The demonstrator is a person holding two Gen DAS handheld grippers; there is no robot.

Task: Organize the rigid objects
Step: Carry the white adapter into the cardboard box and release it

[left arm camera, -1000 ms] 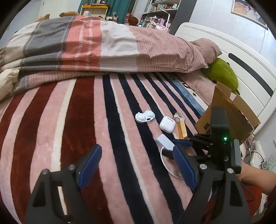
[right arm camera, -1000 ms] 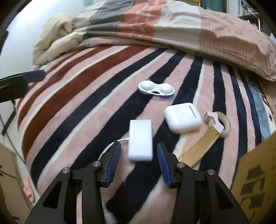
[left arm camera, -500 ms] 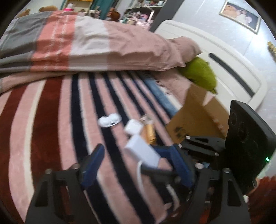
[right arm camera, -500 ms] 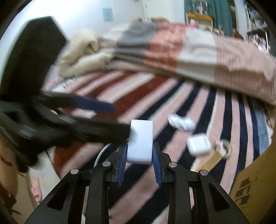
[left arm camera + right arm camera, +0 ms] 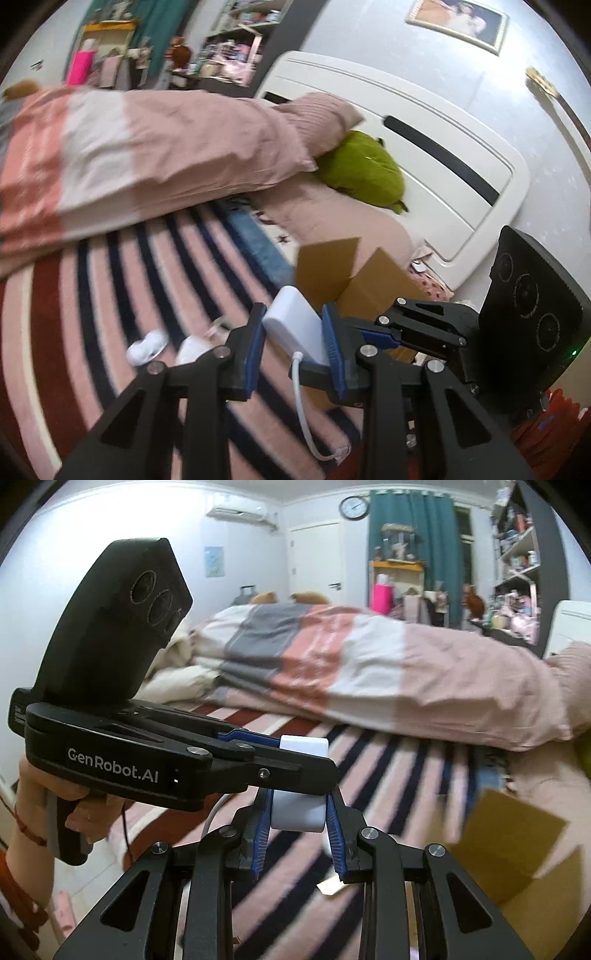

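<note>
A white charger block [image 5: 295,323] with a white cable [image 5: 306,417] hangs in the air above the striped bed. Both grippers hold it. My left gripper [image 5: 293,347] is shut on its sides, and my right gripper [image 5: 299,836] is shut on it [image 5: 299,812] from the opposite end. In the right wrist view the left gripper's body [image 5: 147,760] crosses in front. A white earbud case [image 5: 192,349] and a white double-cup case [image 5: 147,347] lie on the blanket below. An open cardboard box [image 5: 354,277] sits on the bed just beyond the charger.
A folded striped duvet [image 5: 314,672] lies across the far side of the bed. A green plush [image 5: 362,173] rests against the white headboard [image 5: 443,155]. A brown strip [image 5: 332,886] lies on the blanket near the box [image 5: 517,849].
The right gripper closed on the charger and lifted it off the blanket. The left gripper came in and closed on it too; both now hold it near the box.
</note>
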